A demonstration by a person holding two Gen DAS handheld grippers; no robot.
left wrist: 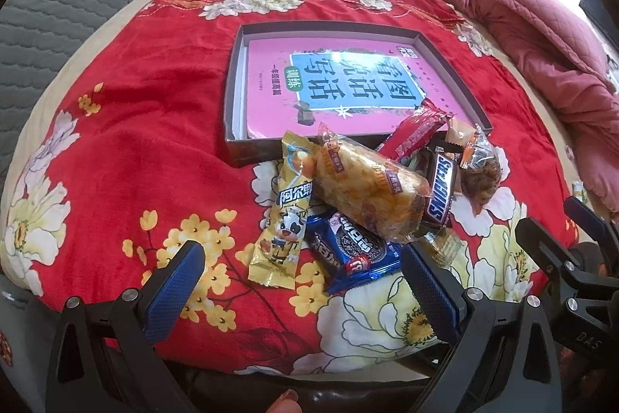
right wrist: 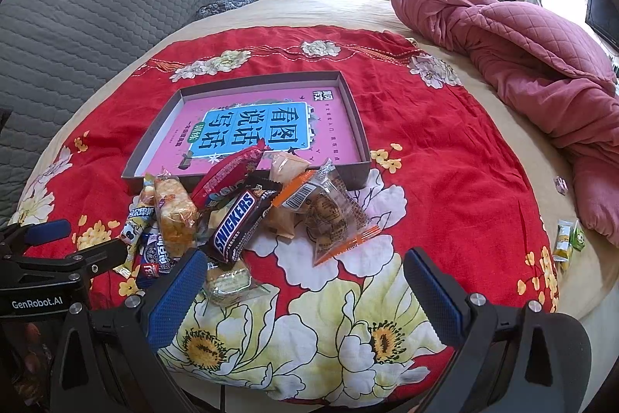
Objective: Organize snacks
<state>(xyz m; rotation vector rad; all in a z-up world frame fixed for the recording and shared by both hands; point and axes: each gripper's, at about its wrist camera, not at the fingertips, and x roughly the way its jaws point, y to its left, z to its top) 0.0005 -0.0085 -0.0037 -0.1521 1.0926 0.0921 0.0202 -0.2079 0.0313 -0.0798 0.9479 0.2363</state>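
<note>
Both the left claw (left wrist: 305, 281) and right claw (right wrist: 305, 281) are held wide open, empty, snack pile (right wrist: 240, 215) at 12 o'clock.

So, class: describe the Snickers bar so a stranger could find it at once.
Start at the shallow box on the red flowered cloth. Snacks are heaped against its near edge. The Snickers bar is the dark brown wrapper there, the only one with big white slanted English letters.
</note>
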